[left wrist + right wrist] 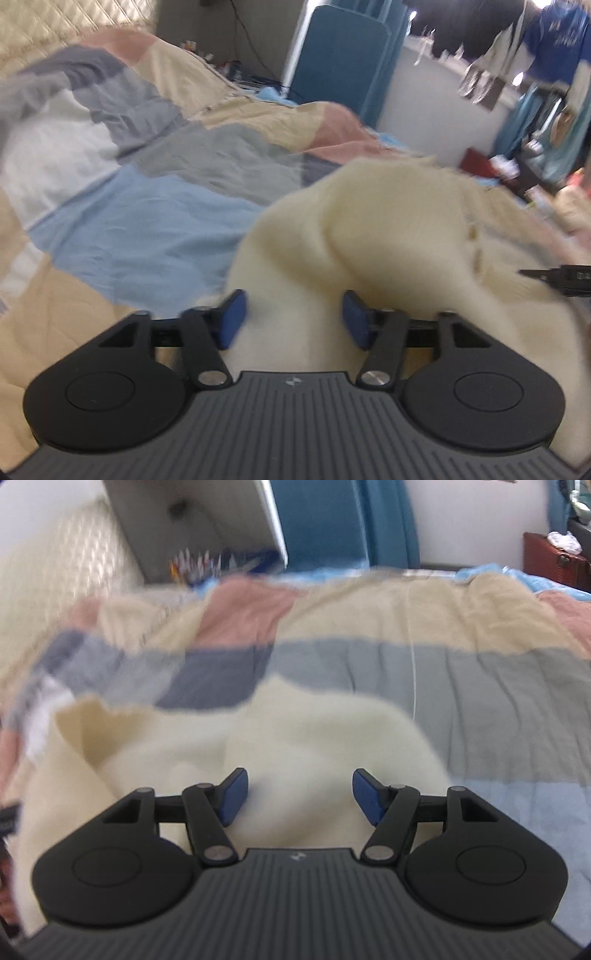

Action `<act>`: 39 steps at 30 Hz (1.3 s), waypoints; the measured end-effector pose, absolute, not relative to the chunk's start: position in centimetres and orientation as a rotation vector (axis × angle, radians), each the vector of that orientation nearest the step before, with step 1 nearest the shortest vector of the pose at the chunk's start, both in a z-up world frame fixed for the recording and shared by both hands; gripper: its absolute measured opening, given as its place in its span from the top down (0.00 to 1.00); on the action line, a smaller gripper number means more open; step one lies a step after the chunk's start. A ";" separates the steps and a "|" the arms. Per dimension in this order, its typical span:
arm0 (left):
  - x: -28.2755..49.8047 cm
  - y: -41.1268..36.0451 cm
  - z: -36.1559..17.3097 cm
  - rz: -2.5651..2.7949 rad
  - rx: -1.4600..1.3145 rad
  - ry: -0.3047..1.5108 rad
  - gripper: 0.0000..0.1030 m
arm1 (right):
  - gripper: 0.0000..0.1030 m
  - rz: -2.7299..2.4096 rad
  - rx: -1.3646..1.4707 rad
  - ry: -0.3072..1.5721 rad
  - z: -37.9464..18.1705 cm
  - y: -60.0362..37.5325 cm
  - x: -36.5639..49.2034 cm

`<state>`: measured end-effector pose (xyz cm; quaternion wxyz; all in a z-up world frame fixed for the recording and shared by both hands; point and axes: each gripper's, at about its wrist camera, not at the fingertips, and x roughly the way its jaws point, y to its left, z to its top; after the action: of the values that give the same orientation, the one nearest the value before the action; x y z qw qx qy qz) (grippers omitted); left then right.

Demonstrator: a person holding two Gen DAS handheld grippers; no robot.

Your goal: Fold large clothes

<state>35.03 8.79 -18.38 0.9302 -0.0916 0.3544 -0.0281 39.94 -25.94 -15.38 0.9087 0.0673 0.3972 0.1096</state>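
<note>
Left wrist view: my left tongs [293,319] stand spread astride a bunched cream garment [369,236] on the patchwork bed quilt [147,206]; right tongs [299,797] likewise spread, gripping nothing. Folding looks barely begun, no flat fold visible

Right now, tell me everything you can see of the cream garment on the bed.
The cream garment is a soft, fuzzy-looking knit, pale off-white, lying bunched in rounded folds on the patchwork quilt rather than spread flat. One edge turns up to show a slightly darker cream inner side. Motion blur hides finer detail. It fills the gap between the blue fingers of the left gripper and of the right gripper; no firm pinch is visible.
</note>
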 end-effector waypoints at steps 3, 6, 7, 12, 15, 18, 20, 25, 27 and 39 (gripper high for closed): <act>35.3 8.0 -19.3 -0.051 -0.143 0.744 0.57 | 0.38 0.222 0.075 0.875 -16.9 -24.8 40.7; 35.1 7.7 -19.3 -0.036 -0.122 0.728 0.80 | 0.74 0.213 0.033 0.859 -17.0 -23.8 40.7; 34.8 7.6 -19.0 -0.027 -0.120 0.713 0.88 | 0.82 0.204 0.027 0.846 -16.8 -23.7 40.5; 32.2 9.9 -16.5 0.006 -0.257 0.593 0.92 | 0.90 0.154 0.071 0.670 -14.0 -25.5 38.5; 30.2 11.8 -14.2 0.017 -0.359 0.506 0.92 | 0.91 0.090 0.154 0.503 -11.2 -27.6 36.2; 28.5 13.0 -13.0 0.038 -0.420 0.444 0.92 | 0.91 0.006 0.182 0.392 -9.6 -29.4 34.9; 28.0 13.5 -12.9 0.052 -0.446 0.430 0.93 | 0.91 -0.052 0.204 0.376 -9.6 -30.5 34.9; 28.7 13.8 -13.7 0.071 -0.476 0.471 0.93 | 0.91 -0.122 0.204 0.434 -11.5 -31.0 37.6; 29.3 13.7 -14.4 0.091 -0.462 0.497 0.93 | 0.91 -0.133 0.155 0.472 -12.6 -30.2 39.0; 33.9 13.9 -18.8 0.093 -0.429 0.697 0.92 | 0.90 -0.130 0.073 0.696 -17.8 -29.4 43.2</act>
<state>33.88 13.91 -18.78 0.9163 -0.2087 0.3388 0.0453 43.23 -29.37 -17.82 0.9373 0.0357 0.3408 -0.0638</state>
